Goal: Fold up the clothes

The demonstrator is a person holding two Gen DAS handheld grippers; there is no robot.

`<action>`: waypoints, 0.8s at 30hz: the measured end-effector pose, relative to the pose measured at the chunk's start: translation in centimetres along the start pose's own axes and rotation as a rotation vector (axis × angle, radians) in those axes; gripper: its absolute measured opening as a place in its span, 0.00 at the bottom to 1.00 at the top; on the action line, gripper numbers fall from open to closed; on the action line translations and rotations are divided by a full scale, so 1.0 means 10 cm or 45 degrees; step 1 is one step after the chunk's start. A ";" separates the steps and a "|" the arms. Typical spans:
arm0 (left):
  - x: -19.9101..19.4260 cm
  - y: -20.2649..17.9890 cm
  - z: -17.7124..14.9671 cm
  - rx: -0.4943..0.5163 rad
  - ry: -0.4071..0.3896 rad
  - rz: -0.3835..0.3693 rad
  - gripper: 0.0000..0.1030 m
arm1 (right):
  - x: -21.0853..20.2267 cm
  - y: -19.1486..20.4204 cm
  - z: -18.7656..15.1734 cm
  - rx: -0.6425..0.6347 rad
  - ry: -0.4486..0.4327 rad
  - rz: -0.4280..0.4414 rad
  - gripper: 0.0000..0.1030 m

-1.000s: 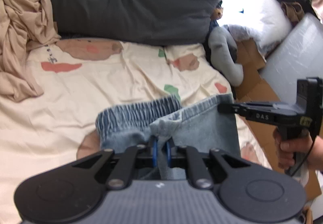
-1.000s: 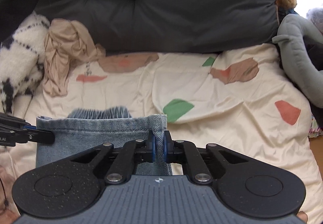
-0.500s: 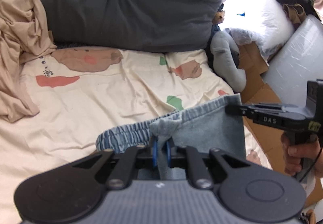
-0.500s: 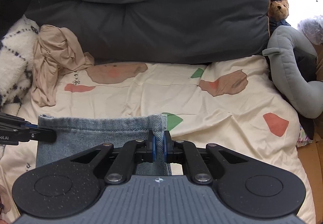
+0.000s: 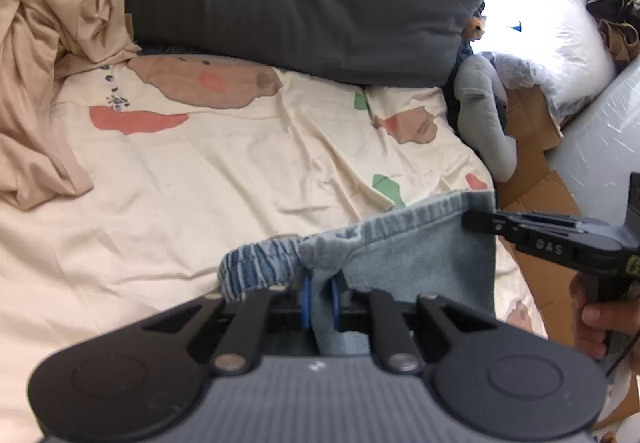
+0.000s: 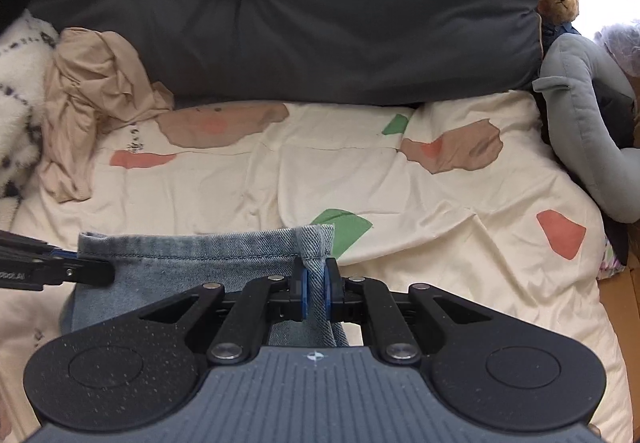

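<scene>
A light-blue denim garment [image 5: 420, 255] hangs folded over the cream patterned bed sheet [image 5: 200, 183], with both grippers holding its top edge. My left gripper [image 5: 320, 297] pinches bunched denim beside the elastic waistband [image 5: 260, 263]; its jaws are opening slightly with the cloth still between the pads. My right gripper [image 6: 315, 291] is shut on the hemmed corner [image 6: 316, 239] of the same denim [image 6: 192, 263]. Each gripper shows in the other's view: the right one's tip [image 5: 476, 221] at the denim's right corner, the left one's tip [image 6: 96, 273] at its left corner.
A crumpled beige garment [image 6: 88, 103] lies at the sheet's far left. A dark grey duvet [image 6: 300, 23] runs along the back. A grey plush toy [image 6: 580, 115] and a teddy bear [image 6: 560, 1] sit at the right. Cardboard [image 5: 536, 195] lies off the bed's right edge.
Both grippers have carried the held denim edge forward and lower over the sheet. Less of the elastic waistband shows behind the edge now.
</scene>
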State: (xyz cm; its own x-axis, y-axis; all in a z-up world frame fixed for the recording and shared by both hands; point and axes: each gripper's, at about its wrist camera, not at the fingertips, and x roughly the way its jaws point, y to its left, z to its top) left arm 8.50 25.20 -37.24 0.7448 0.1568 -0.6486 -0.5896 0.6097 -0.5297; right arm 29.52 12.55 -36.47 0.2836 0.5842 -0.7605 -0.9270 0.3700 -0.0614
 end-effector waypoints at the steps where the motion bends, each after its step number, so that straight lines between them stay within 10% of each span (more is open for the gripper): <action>1: 0.00 0.00 0.01 0.007 -0.001 0.000 0.13 | 0.03 -0.01 0.00 0.015 0.006 -0.004 0.07; 10: -0.21 -0.08 0.08 0.044 -0.024 0.076 0.35 | -0.04 -0.17 -0.02 0.071 0.036 -0.136 0.11; 24: -0.33 -0.39 0.03 0.168 -0.094 -0.014 0.24 | -0.15 0.35 -0.06 0.063 -0.052 0.061 0.11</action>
State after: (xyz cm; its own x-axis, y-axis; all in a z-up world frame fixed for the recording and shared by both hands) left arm 8.43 22.54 -32.89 0.7748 0.2032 -0.5987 -0.5388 0.7078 -0.4570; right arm 25.67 12.55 -35.87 0.2498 0.6304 -0.7349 -0.9268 0.3754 0.0069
